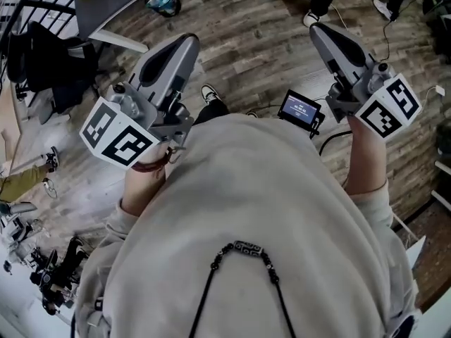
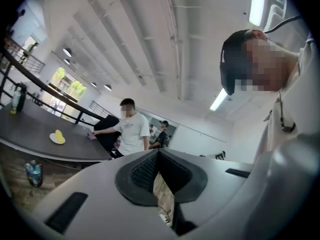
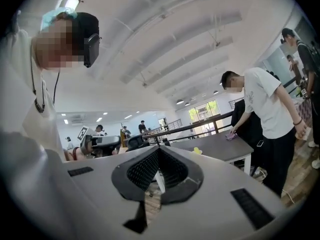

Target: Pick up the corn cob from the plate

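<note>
1. Corn cob [image 2: 59, 135] lies on plate [image 2: 52, 139] on the far table [image 2: 30, 126], well apart from both grippers.
2. Left gripper [image 2: 159, 154] and right gripper [image 3: 158, 151]: jaws together, empty.
3. Advised: approach the table and open the jaws wide before closing across the cob.

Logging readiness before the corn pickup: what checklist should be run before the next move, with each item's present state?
1. Corn cob located: ok. The yellow corn cob lies on the plate on the dark table.
2. Cob within reach: not ok. The table is far from both grippers.
3. Left gripper ready to grasp: not ok. Its jaws are together and empty.
4. Right gripper ready to grasp: not ok. Its jaws are together and empty.
5. Approach clear: cannot tell. A person stands by the table.
</note>
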Demonstrator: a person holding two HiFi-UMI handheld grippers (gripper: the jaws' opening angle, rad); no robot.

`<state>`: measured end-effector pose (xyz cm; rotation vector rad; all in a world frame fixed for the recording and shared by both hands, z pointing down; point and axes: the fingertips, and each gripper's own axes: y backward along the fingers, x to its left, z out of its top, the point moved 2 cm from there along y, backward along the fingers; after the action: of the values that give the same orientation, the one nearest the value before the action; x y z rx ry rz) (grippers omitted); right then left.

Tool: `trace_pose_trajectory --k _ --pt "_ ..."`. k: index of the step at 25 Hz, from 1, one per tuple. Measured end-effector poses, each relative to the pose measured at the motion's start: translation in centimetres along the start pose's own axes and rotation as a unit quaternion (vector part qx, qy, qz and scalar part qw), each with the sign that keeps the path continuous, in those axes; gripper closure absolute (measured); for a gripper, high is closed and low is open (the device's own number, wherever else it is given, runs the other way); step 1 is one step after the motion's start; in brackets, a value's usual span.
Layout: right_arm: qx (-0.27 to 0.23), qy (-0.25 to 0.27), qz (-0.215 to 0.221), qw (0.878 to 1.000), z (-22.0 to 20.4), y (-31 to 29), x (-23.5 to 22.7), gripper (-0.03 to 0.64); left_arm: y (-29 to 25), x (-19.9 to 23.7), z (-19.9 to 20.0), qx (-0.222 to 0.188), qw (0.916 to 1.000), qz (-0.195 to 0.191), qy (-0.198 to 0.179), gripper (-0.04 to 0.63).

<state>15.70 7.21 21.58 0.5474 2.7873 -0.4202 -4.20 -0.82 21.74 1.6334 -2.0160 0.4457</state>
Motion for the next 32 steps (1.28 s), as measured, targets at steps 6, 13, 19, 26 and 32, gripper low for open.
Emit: trace_pose_trajectory --k 6,13,19,26,32 --pt "-0.022 0.011 0.015 1.000 0.8 -2.5 -1.5 0.604 -1.0 3.3 -1.6 -0.005 0.9998 0.009 -0.019 0.589" --pt "-0.012 0.000 0.005 1.000 -0.4 -9.1 -4.0 0.604 -2.8 10.5 0.0 0.019 0.9971 -0.021 -0.070 0.589" --pt "-0.003 -0.013 -0.031 0.999 2.6 -18.4 -4.7 0.604 -1.4 17.4 3.3 0.060 0.9912 -0.028 -0.115 0.589" --pt "-0.040 -0.021 0.049 0.998 -0.1 -17.9 -6.3 0.604 -2.7 17.0 -0.8 0.051 0.9946 -0.023 -0.087 0.589" --pt "-0.024 -0.059 -0.005 0.998 -0.8 -7.7 -5.4 0.604 -3.2 9.3 -4.6 0.105 0.9929 -0.044 -0.035 0.589"
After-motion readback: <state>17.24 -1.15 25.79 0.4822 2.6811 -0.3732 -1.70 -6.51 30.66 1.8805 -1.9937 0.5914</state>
